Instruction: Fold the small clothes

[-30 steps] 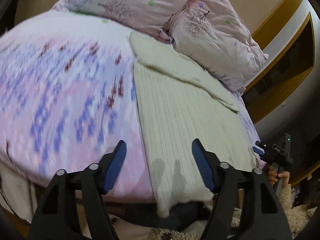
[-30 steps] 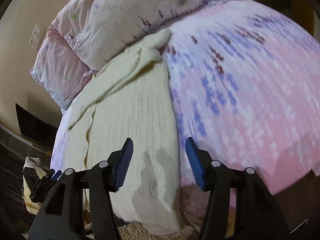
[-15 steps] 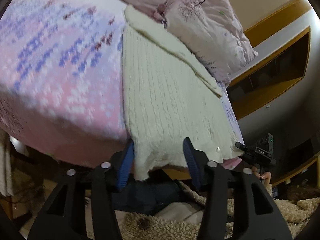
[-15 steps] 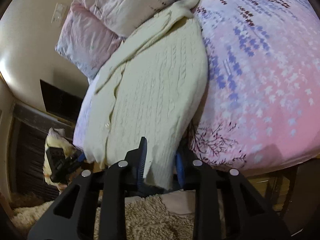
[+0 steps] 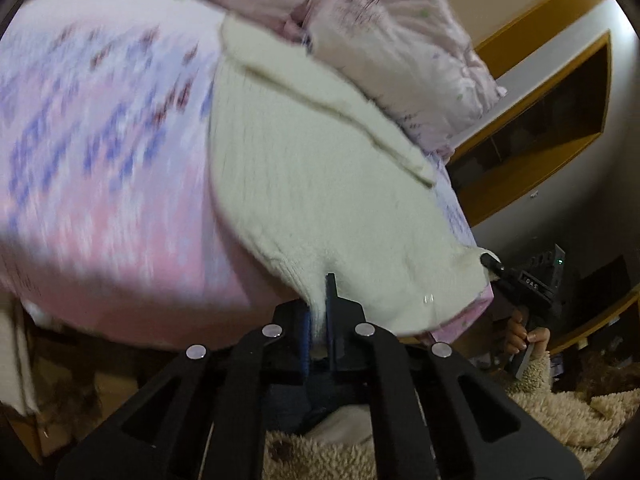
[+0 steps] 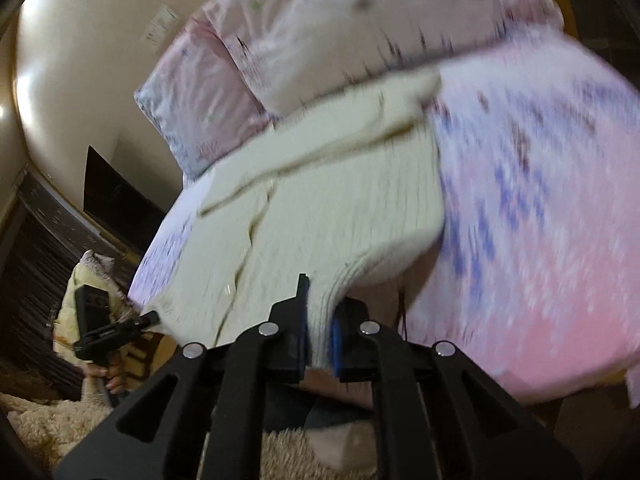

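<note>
**Both grippers clamped on the sweater hem**

Since a second ago both sets of jaws have gone from wide open above the bed to pinched tight on cloth — half a second back they were only straddling the hem. Left gripper [image 5: 319, 320] now has the cream knit sweater [image 5: 320, 184] pressed between its blue pads, gripping the ribbed lower edge near the corner next to the bedspread's open side. Right gripper [image 6: 318, 340] holds the same hem at the other corner, ribbing bunched between its jaws.

Sweater [image 6: 328, 208] lies flat on the bed along the side nearest the pillows, collar end toward the headboard, one sleeve folded diagonally across the upper body. Its lower edge is lifted slightly off the mattress edge where both grippers hold it, and the knit sags between the two grips.

Pink and purple patterned bedspread [image 5: 100, 152] covers the rest of the bed, blurred in both views. Two pink pillows [image 5: 400, 52] sit at the head, touching the sweater's collar end. Fluffy beige rug [image 5: 552, 420] lies on the floor below — each view shows the opposite gripper's handle in a hand beside the bed.
</note>
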`<action>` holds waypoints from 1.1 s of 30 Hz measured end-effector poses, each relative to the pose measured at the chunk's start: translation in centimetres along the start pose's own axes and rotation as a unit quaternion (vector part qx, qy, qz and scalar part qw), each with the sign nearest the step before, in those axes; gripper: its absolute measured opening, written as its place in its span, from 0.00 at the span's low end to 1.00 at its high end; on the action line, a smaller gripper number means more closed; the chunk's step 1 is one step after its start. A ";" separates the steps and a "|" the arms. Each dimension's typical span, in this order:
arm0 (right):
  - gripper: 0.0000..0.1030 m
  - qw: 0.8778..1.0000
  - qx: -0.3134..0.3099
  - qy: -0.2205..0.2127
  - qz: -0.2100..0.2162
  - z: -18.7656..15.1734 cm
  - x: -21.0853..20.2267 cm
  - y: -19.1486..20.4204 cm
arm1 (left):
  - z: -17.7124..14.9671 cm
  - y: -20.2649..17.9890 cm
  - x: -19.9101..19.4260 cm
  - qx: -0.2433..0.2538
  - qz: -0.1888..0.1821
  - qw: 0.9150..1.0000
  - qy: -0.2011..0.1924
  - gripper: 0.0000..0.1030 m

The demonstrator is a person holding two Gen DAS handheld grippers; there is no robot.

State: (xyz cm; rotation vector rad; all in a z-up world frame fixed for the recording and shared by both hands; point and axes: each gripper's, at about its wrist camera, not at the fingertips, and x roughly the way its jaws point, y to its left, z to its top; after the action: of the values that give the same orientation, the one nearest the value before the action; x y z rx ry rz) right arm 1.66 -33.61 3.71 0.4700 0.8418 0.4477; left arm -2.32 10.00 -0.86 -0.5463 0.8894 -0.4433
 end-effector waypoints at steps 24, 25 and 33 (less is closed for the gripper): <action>0.08 0.959 -0.131 -0.217 -0.130 11.8 0.8 6.6 | 17.7 -4.6 0.9 0.117 0.084 0.978 -0.152 0.04; 0.08 0.957 -0.131 -0.222 -0.133 12.5 1.1 6.8 | 18.7 -4.8 1.1 0.121 0.085 0.976 -0.159 0.04; 0.08 0.957 -0.080 -0.230 -0.154 18.4 6.2 4.7 | 24.8 -4.0 5.5 0.117 0.094 0.974 -0.172 0.04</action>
State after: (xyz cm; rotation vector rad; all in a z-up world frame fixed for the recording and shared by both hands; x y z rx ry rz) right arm 18.94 -30.36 13.26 0.2686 0.4109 0.1046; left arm 20.54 10.24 10.98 -0.3054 0.5402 -0.2644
